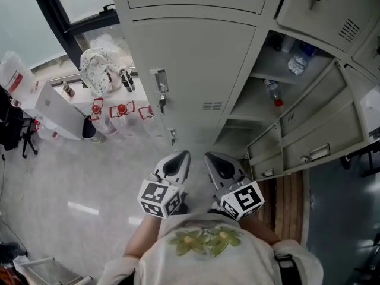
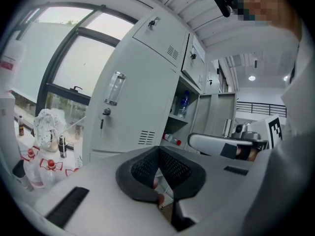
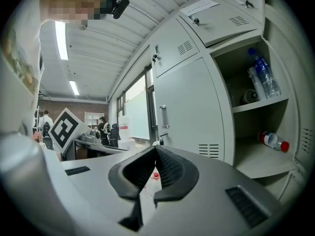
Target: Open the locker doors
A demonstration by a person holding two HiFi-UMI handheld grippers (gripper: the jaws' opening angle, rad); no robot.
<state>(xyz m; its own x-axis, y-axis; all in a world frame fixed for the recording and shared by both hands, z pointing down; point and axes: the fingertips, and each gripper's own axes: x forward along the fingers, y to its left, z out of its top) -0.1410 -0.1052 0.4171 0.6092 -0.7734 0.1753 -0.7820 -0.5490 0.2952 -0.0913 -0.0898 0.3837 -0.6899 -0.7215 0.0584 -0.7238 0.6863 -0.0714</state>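
Note:
Grey lockers fill the head view. The closed locker door (image 1: pixel 184 70) in front carries a clear handle (image 1: pixel 159 81) with a key (image 1: pixel 161 103) hanging below it. To its right an open locker (image 1: pixel 279 70) shows shelves with bottles, and its doors (image 1: pixel 320 129) are swung out. My left gripper (image 1: pixel 178 162) and right gripper (image 1: pixel 217 162) are held side by side low near the person's chest, both shut and empty, well short of the doors. The left gripper (image 2: pixel 158 149) faces the closed door (image 2: pixel 133 97). The right gripper (image 3: pixel 155 149) faces the same door (image 3: pixel 189 112) and its handle (image 3: pixel 163 116).
Several water bottles (image 1: pixel 119 114) with red labels stand on the floor at the left beside a white box (image 1: pixel 56 108) and a white bag (image 1: pixel 98 70). A blue-capped bottle (image 3: pixel 263 75) and a red-capped bottle (image 3: pixel 273 140) lie in the open locker. Wooden flooring (image 1: pixel 288 200) runs under the open doors.

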